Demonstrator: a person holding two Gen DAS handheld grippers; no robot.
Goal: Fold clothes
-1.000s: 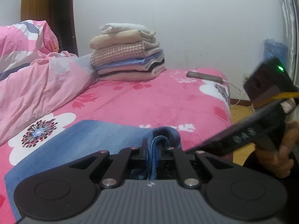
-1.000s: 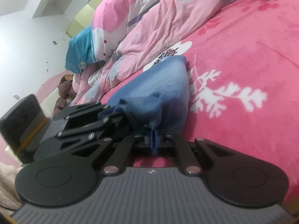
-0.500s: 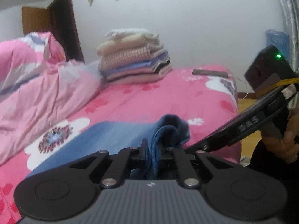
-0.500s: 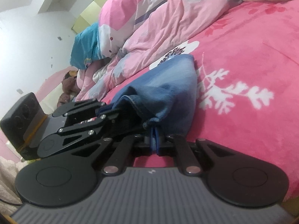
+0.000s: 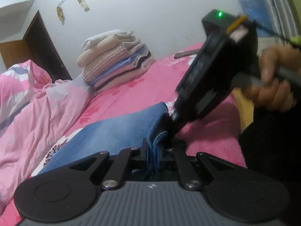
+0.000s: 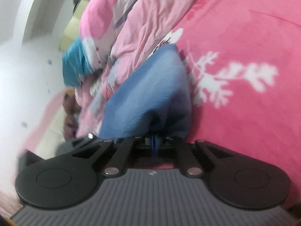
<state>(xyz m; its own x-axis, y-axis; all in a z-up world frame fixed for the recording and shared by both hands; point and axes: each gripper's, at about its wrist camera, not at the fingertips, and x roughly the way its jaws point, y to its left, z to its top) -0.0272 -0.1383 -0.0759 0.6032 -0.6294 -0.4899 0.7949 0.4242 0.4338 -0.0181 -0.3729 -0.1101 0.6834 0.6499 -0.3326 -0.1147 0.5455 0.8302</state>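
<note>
Both tools grip the jeans (image 5: pixel 120 133): the left tool (image 5: pixel 152 156) clamps the folded hem, and the right tool (image 6: pixel 154 141) pinches an edge. The jeans lie on the bed (image 5: pixel 150 86); a clothes stack (image 5: pixel 114 56) sits at 11 o'clock.

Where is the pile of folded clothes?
In the left wrist view, the pile of folded clothes sits far back on the pink bed, against the wall, beside the quilt.

Ahead of me the bed (image 5: pixel 143 86) wears a bright pink blanket with white flowers. A rumpled pale pink quilt (image 5: pixel 43 109) lies heaped along its left side. A dark phone-like slab (image 5: pixel 185 53) rests near the far edge, and a brown doorway (image 5: pixel 43 47) stands behind.
</note>
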